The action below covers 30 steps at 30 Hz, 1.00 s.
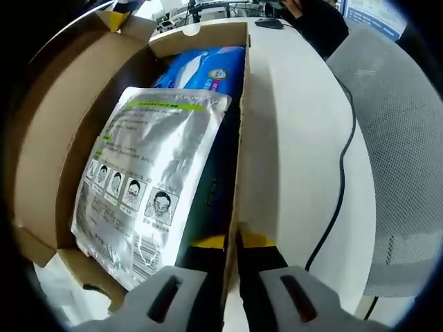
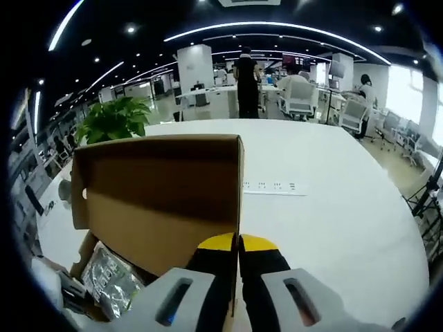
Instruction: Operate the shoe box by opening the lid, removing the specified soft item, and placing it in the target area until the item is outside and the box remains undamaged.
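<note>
Both tongs, left (image 1: 232,242) and right (image 2: 239,243), apparently pinch the lid (image 2: 159,197); ease it back gently off the silver pouch (image 1: 149,183).

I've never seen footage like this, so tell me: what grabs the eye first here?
In the left gripper view, a shiny silver foil pouch printed with face-mask pictures lies in the open brown cardboard box, over a blue plastic packet. The left gripper, yellow-tipped, is shut on the box's side wall. In the right gripper view, the right gripper pinches the raised brown cardboard lid above a white table.
</note>
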Available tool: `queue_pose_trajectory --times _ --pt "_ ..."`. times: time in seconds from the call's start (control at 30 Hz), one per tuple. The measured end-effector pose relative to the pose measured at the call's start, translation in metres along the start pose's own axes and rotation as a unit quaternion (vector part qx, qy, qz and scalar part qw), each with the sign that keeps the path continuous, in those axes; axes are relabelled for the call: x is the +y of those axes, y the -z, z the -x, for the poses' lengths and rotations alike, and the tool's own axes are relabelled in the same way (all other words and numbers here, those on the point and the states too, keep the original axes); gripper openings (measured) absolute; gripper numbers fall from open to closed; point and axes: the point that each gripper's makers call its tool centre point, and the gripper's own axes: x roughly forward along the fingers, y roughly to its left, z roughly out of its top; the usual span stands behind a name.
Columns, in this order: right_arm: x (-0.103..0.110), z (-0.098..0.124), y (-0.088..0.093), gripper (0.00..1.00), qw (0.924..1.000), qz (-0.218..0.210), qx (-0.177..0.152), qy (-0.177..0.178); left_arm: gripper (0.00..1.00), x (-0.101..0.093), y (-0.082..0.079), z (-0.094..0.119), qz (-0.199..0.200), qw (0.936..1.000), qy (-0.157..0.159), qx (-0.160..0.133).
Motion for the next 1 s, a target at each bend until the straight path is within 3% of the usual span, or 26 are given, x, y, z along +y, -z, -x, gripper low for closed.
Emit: queue_pose_trajectory --times 0.23,0.33,0.5,0.77,1.0 --pt "0.0 -0.004 0.009 0.0 0.9995 0.027 0.01 0.009 0.03 0.0 0.0 0.0 0.0 1.0 0.0 0.0" --pt "0.0 -0.005 0.031 0.0 0.9985 0.01 0.053 0.012 0.03 0.0 0.0 0.0 0.0 1.0 0.0 0.0" --pt "0.0 -0.008 0.045 0.0 0.9985 0.007 0.053 0.012 0.03 0.001 0.0 0.0 0.0 1.0 0.0 0.0" --pt "-0.002 -0.014 0.048 0.0 0.9976 -0.013 0.067 0.012 0.03 0.001 0.0 0.0 -0.001 1.0 -0.001 -0.001" --pt "-0.001 -0.015 0.05 0.0 0.9979 -0.007 0.064 0.005 0.03 0.0 0.0 0.0 -0.001 1.0 -0.001 -0.001"
